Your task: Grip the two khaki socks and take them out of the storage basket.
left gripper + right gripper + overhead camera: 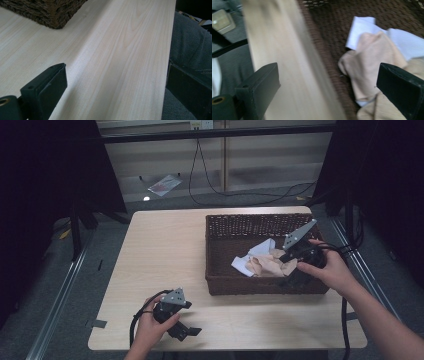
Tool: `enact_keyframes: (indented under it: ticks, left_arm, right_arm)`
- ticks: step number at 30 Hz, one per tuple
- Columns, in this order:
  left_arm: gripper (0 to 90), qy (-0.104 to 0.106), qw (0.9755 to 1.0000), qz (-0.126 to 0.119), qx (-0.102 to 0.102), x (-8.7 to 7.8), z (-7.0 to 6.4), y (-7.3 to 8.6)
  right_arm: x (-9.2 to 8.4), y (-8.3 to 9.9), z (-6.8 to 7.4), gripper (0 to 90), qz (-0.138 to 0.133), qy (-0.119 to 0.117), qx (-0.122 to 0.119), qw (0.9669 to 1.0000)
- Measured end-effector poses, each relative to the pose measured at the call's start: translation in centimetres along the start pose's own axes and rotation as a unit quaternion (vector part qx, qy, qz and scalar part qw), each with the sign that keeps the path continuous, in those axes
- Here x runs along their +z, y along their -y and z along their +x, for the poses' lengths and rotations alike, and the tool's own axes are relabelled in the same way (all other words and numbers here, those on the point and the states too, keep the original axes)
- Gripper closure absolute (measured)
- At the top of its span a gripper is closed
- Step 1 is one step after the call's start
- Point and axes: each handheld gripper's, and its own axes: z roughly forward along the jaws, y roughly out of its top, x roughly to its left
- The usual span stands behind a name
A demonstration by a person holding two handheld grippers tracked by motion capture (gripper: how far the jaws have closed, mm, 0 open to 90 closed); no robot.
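Observation:
A dark wicker basket (250,217) stands on the right half of the light wooden table (165,255). Inside it lie a beige cloth (270,264) and a white cloth (250,262), crumpled together. My right gripper (292,272) hangs over the basket's front right part, tilted down toward the cloths. In the right gripper view its jaws (328,67) stand wide open above the beige cloth (372,65) and white cloth (362,27), holding nothing. My left gripper (189,320) rests low near the table's front left edge, open and empty (116,70), with a basket corner (47,11) ahead.
Bare tabletop (112,50) stretches left of the basket. Past the table's far edge, black cables (210,190) and a plastic-wrapped item (164,184) lie on the grey floor. Dark frames and metal rails flank both sides of the table.

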Motion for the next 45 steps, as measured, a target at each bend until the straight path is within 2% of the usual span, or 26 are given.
enact_keyframes:
  ticks: [4,13,22,25,31,33,38,40,41,45]
  left_arm:
    - [3.1,0.000,1.0000,0.004,0.003,-0.1,0.0,0.0]
    - [3.2,0.000,1.0000,0.003,0.003,-0.1,0.1,0.0]
    - [3.1,0.002,1.0000,-0.001,0.002,0.0,0.1,0.0]
    - [3.1,0.000,1.0000,0.003,0.002,-0.1,0.1,0.0]
    - [3.1,0.003,1.0000,0.002,0.002,0.0,0.1,0.0]
    - [3.1,0.003,1.0000,0.002,0.002,-0.1,0.1,0.0]
    - [3.1,0.002,1.0000,-0.001,0.000,-0.1,0.1,0.0]
    - [3.1,0.002,1.0000,0.003,0.001,-0.1,0.1,0.0]
    - [3.1,0.002,1.0000,0.003,0.001,-0.1,0.1,0.0]
    - [3.1,0.001,1.0000,-0.004,-0.002,-0.1,0.0,0.0]
  right_arm:
    - [0.7,-0.1,-1.6,4.0,0.004,0.016,0.016,0.9997]
    - [2.7,-0.4,-3.9,4.0,0.023,0.038,0.046,0.9979]
    - [4.5,-0.6,-5.7,5.8,0.030,0.069,0.084,0.9936]
    - [5.1,-0.7,-5.9,7.5,0.032,0.068,0.089,0.9932]
    - [6.4,-0.9,-6.0,16.2,0.044,0.055,0.089,0.9936]
    - [6.8,-1.1,-5.9,23.3,0.051,0.056,0.083,0.9937]
    - [7.4,-1.1,-6.2,28.6,0.077,0.060,0.085,0.9916]
    - [7.5,-1.1,-6.4,34.3,0.077,0.057,0.087,0.9917]
    - [7.5,-1.1,-6.4,34.3,0.077,0.057,0.087,0.9917]
    - [8.0,-1.0,-6.9,48.5,0.087,0.052,0.078,0.9917]
